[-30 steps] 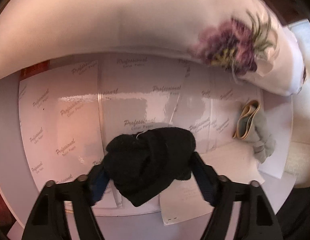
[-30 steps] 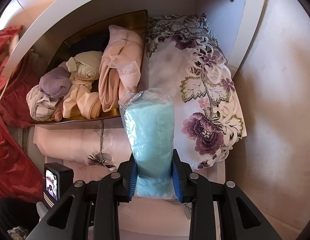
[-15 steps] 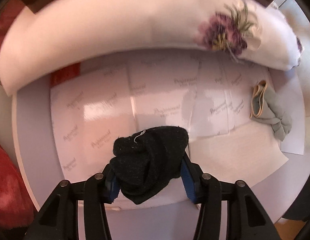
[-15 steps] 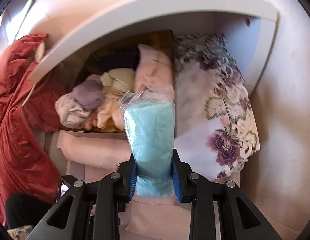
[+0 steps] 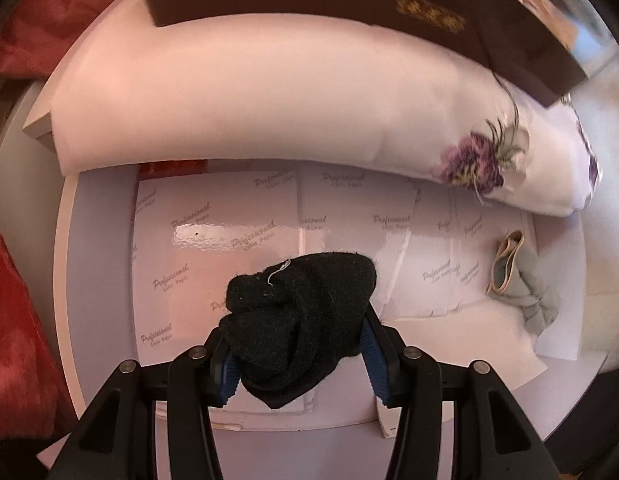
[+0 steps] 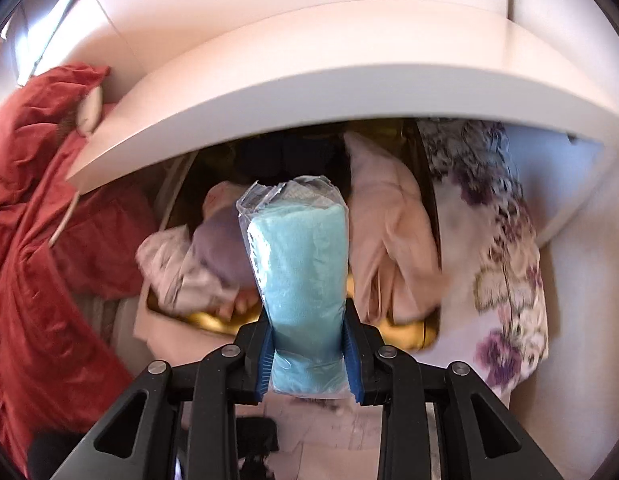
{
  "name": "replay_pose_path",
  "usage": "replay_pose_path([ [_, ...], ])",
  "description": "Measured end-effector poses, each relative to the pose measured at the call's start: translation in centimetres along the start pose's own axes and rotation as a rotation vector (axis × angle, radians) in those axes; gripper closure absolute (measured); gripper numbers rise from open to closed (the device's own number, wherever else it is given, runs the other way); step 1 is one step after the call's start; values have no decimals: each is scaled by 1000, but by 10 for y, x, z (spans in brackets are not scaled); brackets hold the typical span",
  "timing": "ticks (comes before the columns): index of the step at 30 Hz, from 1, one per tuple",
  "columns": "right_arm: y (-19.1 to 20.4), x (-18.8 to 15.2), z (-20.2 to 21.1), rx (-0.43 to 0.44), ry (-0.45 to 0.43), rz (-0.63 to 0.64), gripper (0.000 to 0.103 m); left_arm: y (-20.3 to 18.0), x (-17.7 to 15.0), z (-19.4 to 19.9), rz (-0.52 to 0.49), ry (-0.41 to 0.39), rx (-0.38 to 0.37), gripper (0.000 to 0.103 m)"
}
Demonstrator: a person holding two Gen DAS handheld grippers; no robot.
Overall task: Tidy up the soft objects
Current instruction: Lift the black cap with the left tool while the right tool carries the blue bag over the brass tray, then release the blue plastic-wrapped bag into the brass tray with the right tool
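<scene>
In the left wrist view my left gripper (image 5: 297,354) is shut on a balled-up black sock (image 5: 297,312), held above sheets of glossy white paper (image 5: 229,236). A grey sock with a tan cuff (image 5: 521,284) lies on the paper at the right. In the right wrist view my right gripper (image 6: 308,356) is shut on a light blue towel in a clear plastic bag (image 6: 301,272), which stands upright between the blue pads. Behind it, a gold tray (image 6: 213,322) of rolled pink and lilac cloths sits in a white shelf compartment.
A long white pillow with a purple flower (image 5: 269,92) lies behind the paper, with a dark brown box (image 5: 389,4) above it. Red fabric (image 6: 37,240) hangs at the left of the shelf. A floral embroidered cloth (image 6: 505,264) lies right of the tray. A white shelf board (image 6: 309,96) spans overhead.
The left gripper closed on the black sock and lifted it away from the paper. The right gripper rose and drew back with the blue towel, so the shelf board now covers more of the compartment.
</scene>
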State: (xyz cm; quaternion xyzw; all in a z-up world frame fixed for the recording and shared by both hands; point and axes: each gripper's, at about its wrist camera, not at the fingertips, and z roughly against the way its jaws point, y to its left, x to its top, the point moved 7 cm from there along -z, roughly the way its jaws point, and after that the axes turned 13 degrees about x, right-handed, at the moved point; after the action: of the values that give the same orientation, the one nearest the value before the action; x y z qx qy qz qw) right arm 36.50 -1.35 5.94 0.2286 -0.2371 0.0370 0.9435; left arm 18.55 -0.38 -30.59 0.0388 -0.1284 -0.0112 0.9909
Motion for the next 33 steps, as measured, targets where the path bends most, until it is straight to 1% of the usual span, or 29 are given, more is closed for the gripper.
replay_pose_path([
  [2,-2,9,-14,-32,27,-3,73,12,-4,6,19,2,-7,52],
  [5,-13,10,-41,-62,103,-33,73,20,-5,10,35,1,-11,52],
  [10,-24,9,-65,-106,140,-48,73,23,-3,21,32,-13,-6,52],
  [17,-31,9,-74,-148,138,-17,73,26,-7,23,19,-18,14,52],
  [19,-37,15,-78,-166,137,-8,73,27,-7,22,20,-21,18,52],
  [22,-35,18,-79,-174,138,0,73,17,-7,18,20,-30,25,52],
  [23,-34,19,-79,-172,137,6,72,6,-1,19,24,-31,25,52],
  [25,-31,16,-75,-156,128,7,71,5,-2,21,23,-32,27,52],
  [28,-28,11,-66,-119,115,-4,62,4,-3,22,18,-32,31,52],
  [29,-26,9,-62,-106,105,-3,57,4,-3,24,16,-34,33,52],
  [31,-23,6,-50,-91,80,2,52,3,-3,24,12,-37,37,52],
  [32,-22,4,-46,-88,69,6,46,2,-4,22,13,-39,39,52],
  [33,-21,1,-38,-83,57,10,43,1,-4,20,12,-41,41,52],
])
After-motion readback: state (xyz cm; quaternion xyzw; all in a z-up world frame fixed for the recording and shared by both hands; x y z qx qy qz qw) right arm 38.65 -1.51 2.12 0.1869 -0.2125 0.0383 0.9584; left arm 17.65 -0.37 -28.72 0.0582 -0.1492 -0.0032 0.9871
